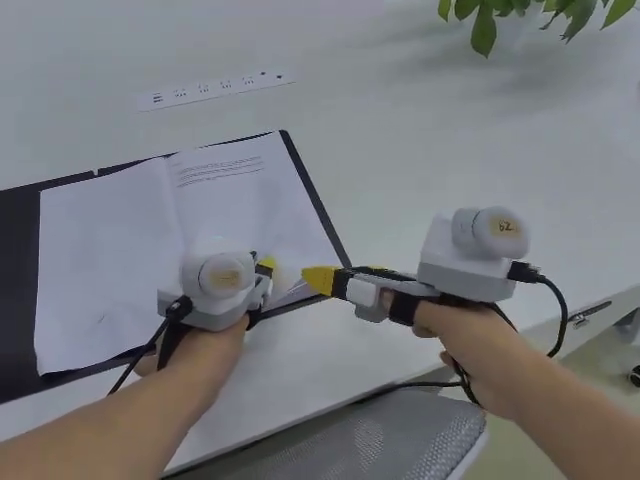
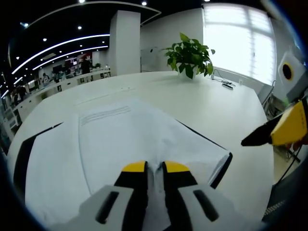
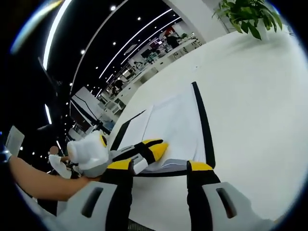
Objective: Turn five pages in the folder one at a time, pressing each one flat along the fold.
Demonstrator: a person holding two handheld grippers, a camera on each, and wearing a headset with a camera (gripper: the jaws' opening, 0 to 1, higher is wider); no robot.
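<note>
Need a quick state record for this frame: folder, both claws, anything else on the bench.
folder: open on the white table, black cover showing around white pages
left claw: at the near edge of the right page, jaws nearly together, apparently pinching it
right claw: jaws apart, holding nothing, by the folder's near right corner, pointing toward the left claw
other items: power strip beyond the folder; plant at the far right
</note>
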